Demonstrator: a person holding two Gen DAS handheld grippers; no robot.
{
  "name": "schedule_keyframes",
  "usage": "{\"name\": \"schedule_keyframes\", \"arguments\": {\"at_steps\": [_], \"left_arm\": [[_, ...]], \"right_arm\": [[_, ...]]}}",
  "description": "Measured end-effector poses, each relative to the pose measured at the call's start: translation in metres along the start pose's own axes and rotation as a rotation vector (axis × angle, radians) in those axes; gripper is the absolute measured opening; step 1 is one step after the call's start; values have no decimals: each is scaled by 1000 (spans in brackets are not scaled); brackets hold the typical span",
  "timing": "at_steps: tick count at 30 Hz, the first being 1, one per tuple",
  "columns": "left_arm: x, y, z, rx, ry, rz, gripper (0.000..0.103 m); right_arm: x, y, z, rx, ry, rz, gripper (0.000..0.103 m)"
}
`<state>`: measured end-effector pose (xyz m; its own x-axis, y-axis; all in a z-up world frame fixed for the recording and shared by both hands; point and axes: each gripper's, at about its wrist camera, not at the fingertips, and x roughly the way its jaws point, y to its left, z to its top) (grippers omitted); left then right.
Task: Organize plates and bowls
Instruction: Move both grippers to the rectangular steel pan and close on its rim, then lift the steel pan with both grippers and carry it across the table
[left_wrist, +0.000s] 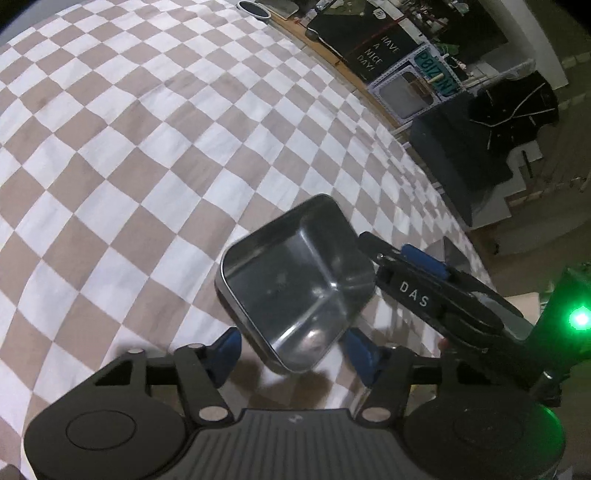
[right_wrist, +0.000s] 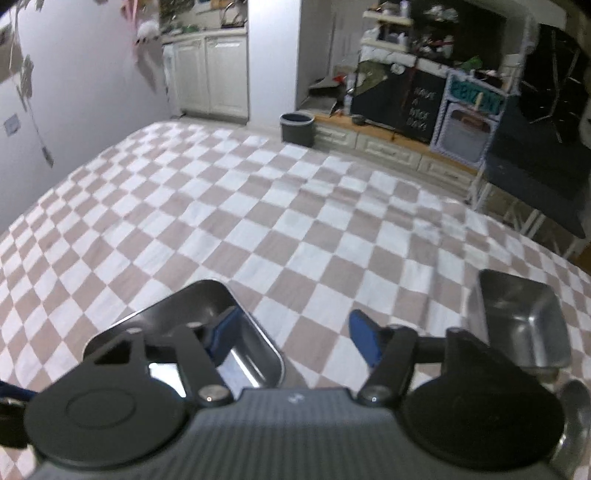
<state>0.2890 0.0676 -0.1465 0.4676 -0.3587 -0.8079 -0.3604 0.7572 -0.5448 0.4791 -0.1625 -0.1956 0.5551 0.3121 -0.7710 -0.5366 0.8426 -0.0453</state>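
A rectangular steel tray (left_wrist: 295, 284) lies on the checked cloth (left_wrist: 147, 166). My left gripper (left_wrist: 291, 343) is open, and the tray's near corner sits between its blue pads (left_wrist: 227, 350) with small gaps on both sides. From the right, my right gripper (left_wrist: 388, 245) reaches the same tray's far corner. In the right wrist view the right gripper (right_wrist: 295, 332) is open and straddles that tray (right_wrist: 258, 369): its left pad (right_wrist: 225, 332) is inside, its right pad (right_wrist: 364, 341) outside over the cloth. A second steel tray (right_wrist: 524, 325) lies further right.
A round metal rim (right_wrist: 572, 413) shows at the lower right edge. Beyond the cloth stand a grey bin (right_wrist: 297, 127), a black board with white lettering (right_wrist: 421, 110), a toy oven (right_wrist: 469, 125) and low white drawers (right_wrist: 384, 149).
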Motion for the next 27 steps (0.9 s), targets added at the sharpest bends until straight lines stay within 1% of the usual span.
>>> {"name": "schedule_keyframes", "arguments": {"at_steps": [1,2,6,9,11,13,14,15,16,19,22,25,27], "left_arm": [[3,0,1,-2,3,9,59],[7,1,2,-9,8,14,58],[19,1,8,-11,22,31,52],[25,2,12,-12,25,47,51],[27,3,14,-12,28,52,48],[28,4,15,-3,29,61,42],[28,5,15,6,31,67,41],[29,5,15,15,33,73,37],[29,5,15,26,32,84,30],[27,6,17,69,15,113,19],[26,5,20,125,-19,133,18],[23,5,23,136,-40,143,16],[20,4,25,143,-56,138,16]], "right_arm": [[4,1,1,-6,9,13,60],[7,2,1,-15,18,22,59],[18,5,-1,-43,49,37,50],[24,6,-3,-59,69,59,43],[28,9,-2,-73,77,66,38],[32,11,-2,-75,83,79,29],[32,12,-3,-74,82,76,29],[32,12,-3,-73,83,76,29],[34,11,-4,-69,84,77,29],[36,9,-6,-55,94,70,26],[37,7,-9,-47,103,52,23],[32,5,-17,-37,112,45,19],[28,3,-20,-8,114,51,17]]}}
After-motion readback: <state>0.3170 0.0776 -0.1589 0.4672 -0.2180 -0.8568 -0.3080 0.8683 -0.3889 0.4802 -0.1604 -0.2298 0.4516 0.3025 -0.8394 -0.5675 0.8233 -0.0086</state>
